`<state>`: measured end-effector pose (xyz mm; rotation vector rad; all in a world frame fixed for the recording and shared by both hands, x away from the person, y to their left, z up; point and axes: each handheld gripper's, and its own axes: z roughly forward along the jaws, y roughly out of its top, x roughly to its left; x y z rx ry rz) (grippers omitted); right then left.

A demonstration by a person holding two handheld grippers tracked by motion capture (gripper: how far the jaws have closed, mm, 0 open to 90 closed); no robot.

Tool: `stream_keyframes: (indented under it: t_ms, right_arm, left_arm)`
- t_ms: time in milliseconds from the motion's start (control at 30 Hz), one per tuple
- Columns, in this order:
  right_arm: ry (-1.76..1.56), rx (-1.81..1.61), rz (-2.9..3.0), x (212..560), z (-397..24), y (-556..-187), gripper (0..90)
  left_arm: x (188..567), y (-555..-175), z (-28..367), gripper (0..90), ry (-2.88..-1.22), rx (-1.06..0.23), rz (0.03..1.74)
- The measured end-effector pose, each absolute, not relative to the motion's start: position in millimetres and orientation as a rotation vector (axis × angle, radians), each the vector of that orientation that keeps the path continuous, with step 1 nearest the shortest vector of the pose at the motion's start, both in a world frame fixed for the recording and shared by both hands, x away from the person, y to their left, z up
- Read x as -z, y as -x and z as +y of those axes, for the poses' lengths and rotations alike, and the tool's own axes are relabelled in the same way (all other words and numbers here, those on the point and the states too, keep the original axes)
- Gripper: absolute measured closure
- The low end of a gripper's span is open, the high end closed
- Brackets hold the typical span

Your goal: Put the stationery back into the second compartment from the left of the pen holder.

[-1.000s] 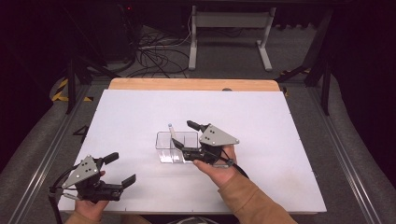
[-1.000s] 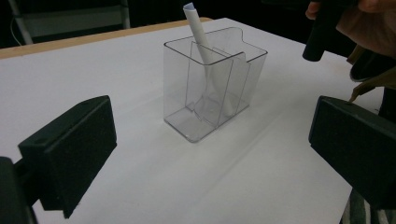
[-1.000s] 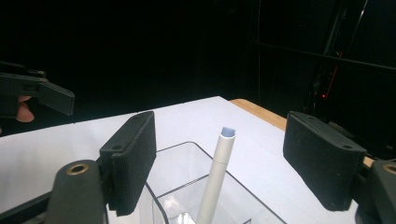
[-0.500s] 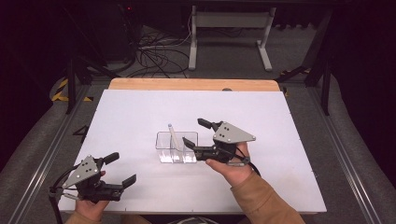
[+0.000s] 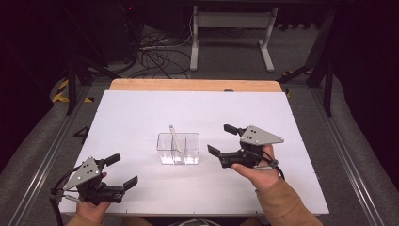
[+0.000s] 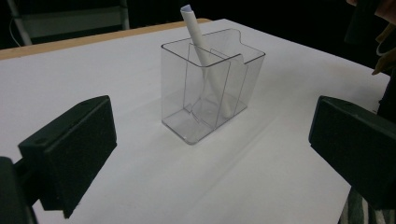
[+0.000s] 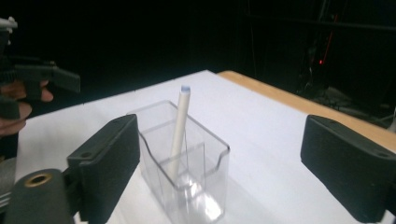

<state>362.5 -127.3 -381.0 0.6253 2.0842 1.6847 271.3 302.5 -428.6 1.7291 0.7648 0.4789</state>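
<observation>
Resting under both your hands, the white table (image 5: 141, 113) carries the clear divided holder (image 5: 178, 149) just ahead of your right gripper (image 5: 225, 139), off its tips and not touching them. Your right forearm comes in from the near edge in a tan sleeve, the hand cupped under the gripper body, the tool held roughly level and aimed toward the holder. Its jaws have just been opening and now stand spread with nothing between them; in the right gripper view the holder (image 7: 184, 161) sits beyond the pads.

Your left gripper (image 5: 121, 170) is low at the near left corner, the hand gripping from below, jaws spread and empty, the holder (image 6: 210, 84) well ahead of it.

The white pen (image 5: 174, 138) stands tilted inside the holder, seemingly in a middle compartment, though the clear walls blur that.
</observation>
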Motion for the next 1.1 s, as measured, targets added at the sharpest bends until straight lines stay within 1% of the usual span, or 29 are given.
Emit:
stream_keyframes:
  t_ms: [167, 667, 1000, 1100]
  right_arm:
    - [-0.640, -1.694, 2.112, 389, -147, -362, 6.4]
    - [-0.671, -1.663, 2.138, 423, -198, -355, 4.8]
    - [-0.676, -1.632, 2.176, 454, -222, -347, 4.9]
    - [-0.676, -1.616, 2.178, 459, -225, -347, 4.8]
  left_arm:
    - [429, -271, 302, 1.6, -1.728, -0.478, 0.765]
    - [428, -269, 301, 1.6, -1.723, -0.491, 0.763]
    - [431, -268, 297, 1.6, -1.721, -0.495, 0.763]
    - [431, -269, 297, 1.6, -1.719, -0.500, 0.767]
